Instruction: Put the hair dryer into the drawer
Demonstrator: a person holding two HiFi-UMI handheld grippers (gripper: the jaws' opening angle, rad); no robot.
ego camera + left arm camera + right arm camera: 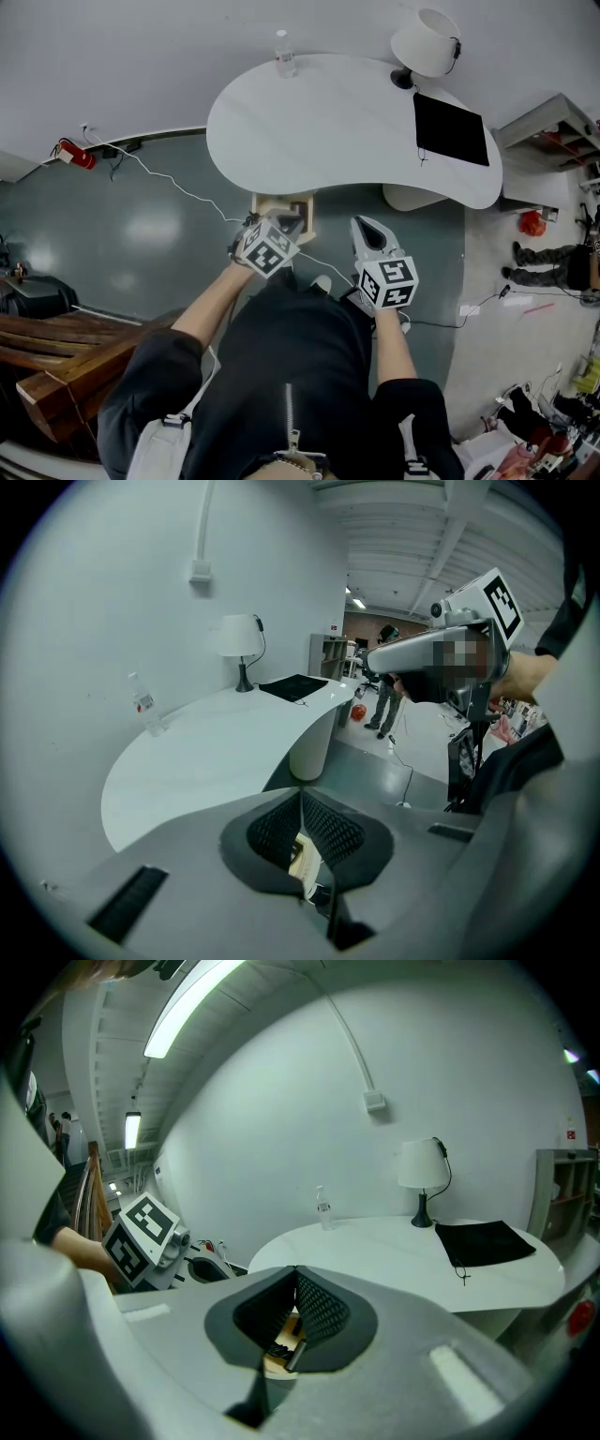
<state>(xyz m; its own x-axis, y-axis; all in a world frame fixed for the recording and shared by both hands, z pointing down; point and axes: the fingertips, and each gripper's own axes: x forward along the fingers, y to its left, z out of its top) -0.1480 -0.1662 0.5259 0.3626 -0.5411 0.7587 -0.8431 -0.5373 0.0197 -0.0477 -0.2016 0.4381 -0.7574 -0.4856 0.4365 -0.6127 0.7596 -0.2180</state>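
A pale wooden drawer (pixel 265 202) stands pulled out under the front edge of the white curved table (pixel 328 122). My left gripper (pixel 287 226) hangs over the drawer, jaws together, nothing between them. My right gripper (pixel 363 228) is just right of the drawer and apart from it, its jaws also meeting at the tips. In the right gripper view, the gap under the closed tips (pixel 296 1271) shows the drawer's wood with a dark corded object (pixel 279 1342); too little shows to tell whether it is the hair dryer. The left gripper view shows closed tips (pixel 300 795) with wood below.
On the table stand a water bottle (pixel 285 54), a white lamp (pixel 427 42) and a black cloth (pixel 451 129). A white cable (pixel 178 190) runs over the grey floor. Wooden steps (pixel 47 361) lie at the left. A person (pixel 553 263) stands at the right.
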